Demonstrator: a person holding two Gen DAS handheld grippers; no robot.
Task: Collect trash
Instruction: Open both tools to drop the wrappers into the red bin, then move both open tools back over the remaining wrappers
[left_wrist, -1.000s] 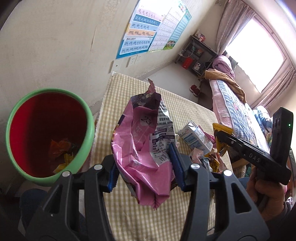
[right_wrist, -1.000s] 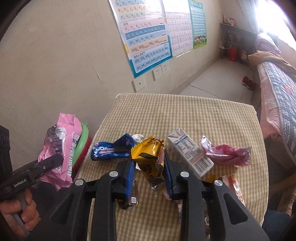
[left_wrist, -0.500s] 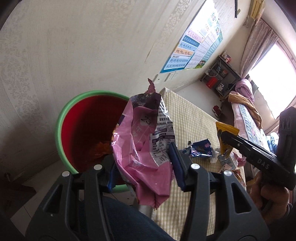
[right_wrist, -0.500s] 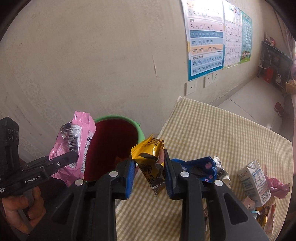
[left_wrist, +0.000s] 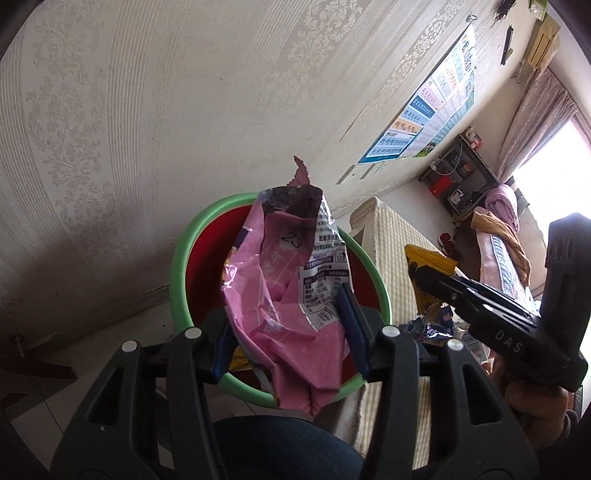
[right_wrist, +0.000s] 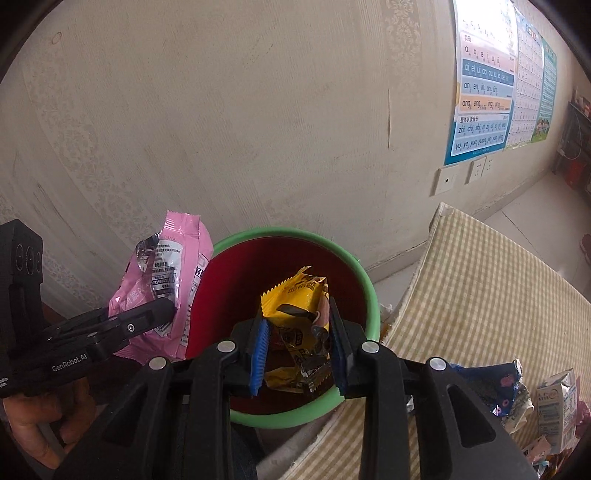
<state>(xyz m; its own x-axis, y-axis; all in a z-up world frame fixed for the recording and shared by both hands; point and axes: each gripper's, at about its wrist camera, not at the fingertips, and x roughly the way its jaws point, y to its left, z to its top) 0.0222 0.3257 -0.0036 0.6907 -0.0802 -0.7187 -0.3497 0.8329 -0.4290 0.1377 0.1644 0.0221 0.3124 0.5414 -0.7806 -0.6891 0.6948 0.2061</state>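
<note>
Holding both wrappers over the bin (right_wrist: 365, 291) is the step in hand, so the release is what matters now. The left tool (left_wrist: 286, 328) is clamped on the pink bag (left_wrist: 284, 295), which hangs above the bin's red inside in the left wrist view; from the right wrist view, though, the bag sits at the rim's left edge, so I judge it should be carried further over the opening before letting go. The right tool (right_wrist: 298, 350) is clamped on the yellow wrapper (right_wrist: 295, 314), well over the opening. Spread each tool fully and let the light foil fall clear, since crumpled film can cling to the pads. More trash lies on the checked tabletop (right_wrist: 498, 295) beside the bin.
</note>
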